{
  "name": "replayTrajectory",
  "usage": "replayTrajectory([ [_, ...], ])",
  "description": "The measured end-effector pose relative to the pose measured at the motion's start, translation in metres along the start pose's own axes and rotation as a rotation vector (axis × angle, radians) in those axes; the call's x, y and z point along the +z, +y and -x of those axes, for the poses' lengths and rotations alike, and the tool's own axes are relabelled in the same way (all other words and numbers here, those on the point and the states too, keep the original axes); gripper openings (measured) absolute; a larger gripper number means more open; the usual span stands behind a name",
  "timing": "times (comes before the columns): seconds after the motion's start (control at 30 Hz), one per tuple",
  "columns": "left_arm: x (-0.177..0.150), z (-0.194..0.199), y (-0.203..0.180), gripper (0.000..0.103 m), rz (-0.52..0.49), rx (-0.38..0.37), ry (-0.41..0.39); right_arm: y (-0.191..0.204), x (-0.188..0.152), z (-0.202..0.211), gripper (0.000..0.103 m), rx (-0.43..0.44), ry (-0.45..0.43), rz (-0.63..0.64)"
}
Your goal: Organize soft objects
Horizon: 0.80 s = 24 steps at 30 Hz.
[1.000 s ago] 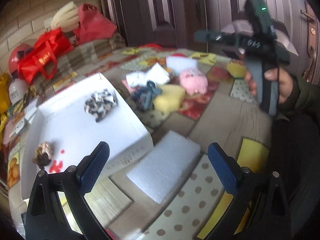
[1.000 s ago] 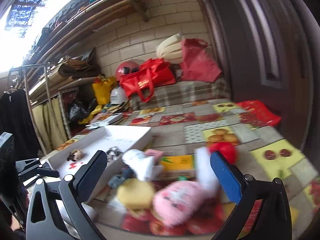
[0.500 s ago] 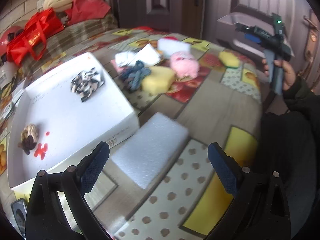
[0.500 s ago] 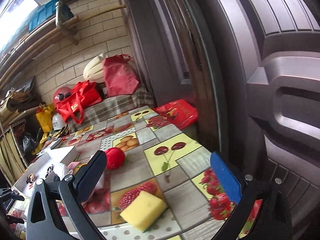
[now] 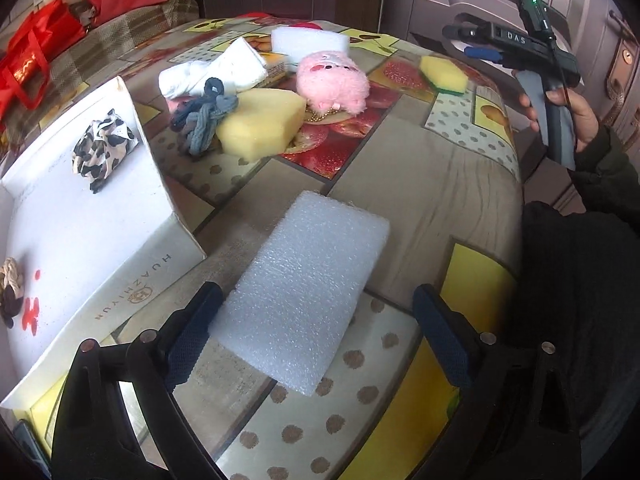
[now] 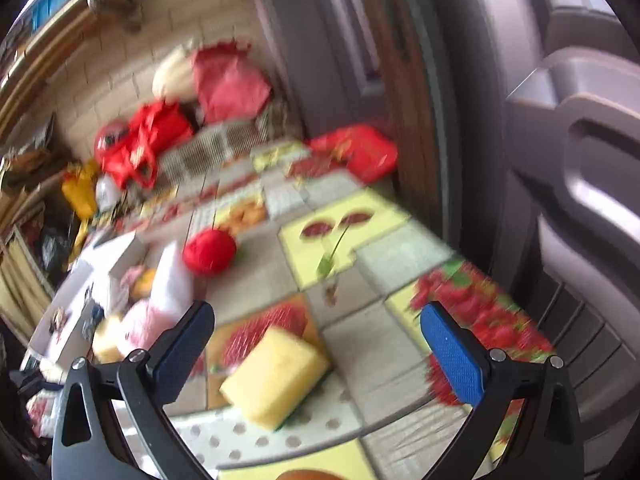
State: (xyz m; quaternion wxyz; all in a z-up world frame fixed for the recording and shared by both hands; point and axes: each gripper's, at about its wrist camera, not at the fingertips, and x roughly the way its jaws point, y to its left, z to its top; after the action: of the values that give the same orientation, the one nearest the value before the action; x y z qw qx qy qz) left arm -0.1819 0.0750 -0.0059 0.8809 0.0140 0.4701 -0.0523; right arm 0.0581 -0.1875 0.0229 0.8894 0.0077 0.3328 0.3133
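Foam pad (image 5: 304,296): flat on the counter (image 5: 420,196), just beside the white box (image 5: 132,280), between the left tool's fingers.
Left tool (image 5: 316,340): released, jaws wide, hovering low.
Sponge (image 6: 276,376): lying near the counter's edge, under the right tool.
Right tool (image 6: 320,352): released, empty, view blurred.
Box: holds a spotted scrunchie (image 5: 102,148).
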Motion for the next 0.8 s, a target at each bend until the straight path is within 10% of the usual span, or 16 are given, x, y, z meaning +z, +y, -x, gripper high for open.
replayTrajectory([
  [0.33, 0.017, -0.011, -0.012, 0.094, -0.041, 0.028, 0.002, 0.033, -0.021, -0.033, 0.103, -0.101, 0.156, 0.147],
  [0.4, 0.018, -0.009, -0.010, 0.072, -0.026, -0.015, -0.008, 0.038, -0.022, -0.035, 0.082, -0.118, 0.162, 0.181],
  [0.43, 0.018, -0.007, -0.011, 0.064, -0.028, -0.013, -0.016, 0.040, -0.023, -0.037, 0.057, -0.122, 0.167, 0.200],
  [0.53, 0.016, -0.004, -0.017, 0.061, -0.044, 0.016, -0.033, 0.041, -0.021, -0.034, 0.048, -0.073, 0.163, 0.209],
  [0.8, 0.009, 0.026, -0.005, 0.060, 0.046, 0.035, -0.226, 0.065, 0.005, 0.008, 0.046, 0.091, -0.120, 0.183],
])
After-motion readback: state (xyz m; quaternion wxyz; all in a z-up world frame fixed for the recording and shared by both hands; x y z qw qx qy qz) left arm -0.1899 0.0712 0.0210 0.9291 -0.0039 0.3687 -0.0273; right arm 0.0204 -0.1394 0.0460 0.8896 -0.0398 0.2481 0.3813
